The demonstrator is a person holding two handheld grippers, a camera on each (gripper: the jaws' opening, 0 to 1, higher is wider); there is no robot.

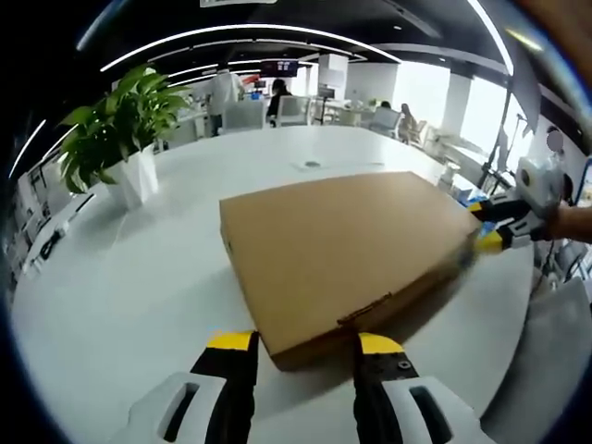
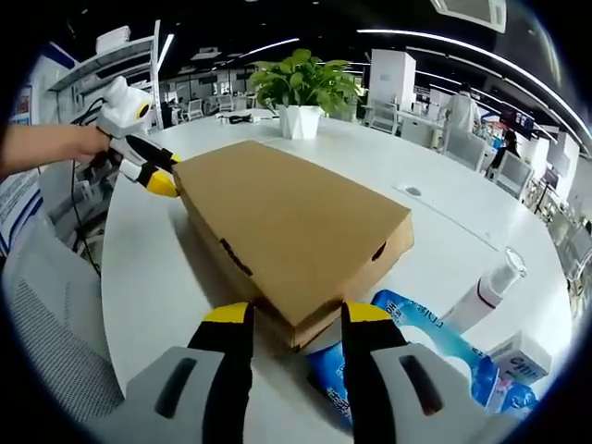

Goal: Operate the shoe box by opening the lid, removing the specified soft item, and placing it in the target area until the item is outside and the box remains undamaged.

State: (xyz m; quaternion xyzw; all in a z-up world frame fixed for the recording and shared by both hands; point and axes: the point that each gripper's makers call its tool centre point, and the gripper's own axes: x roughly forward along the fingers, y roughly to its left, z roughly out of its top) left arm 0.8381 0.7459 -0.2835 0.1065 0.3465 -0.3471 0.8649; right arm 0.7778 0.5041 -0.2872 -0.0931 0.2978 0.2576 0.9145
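A flat brown cardboard shoe box [image 1: 342, 245] lies shut on the round white table [image 1: 139, 287]. My left gripper [image 1: 305, 344] is open, its yellow-tipped jaws straddling the box's near corner. In the right gripper view the same box [image 2: 287, 217] runs away from me, and my right gripper [image 2: 296, 314] is open with the opposite corner between its jaws. The right gripper [image 1: 495, 229], held by a hand, appears at the box's far right corner in the left gripper view. In the right gripper view the left gripper [image 2: 153, 166] sits at the far left corner.
A green plant in a white pot [image 1: 125, 139] stands at the table's left; the same plant [image 2: 303, 92] sits behind the box. A blue wipes packet [image 2: 407, 338], a white bottle [image 2: 490, 287] and a small carton [image 2: 523, 361] lie near the right gripper. Chairs and people are further back.
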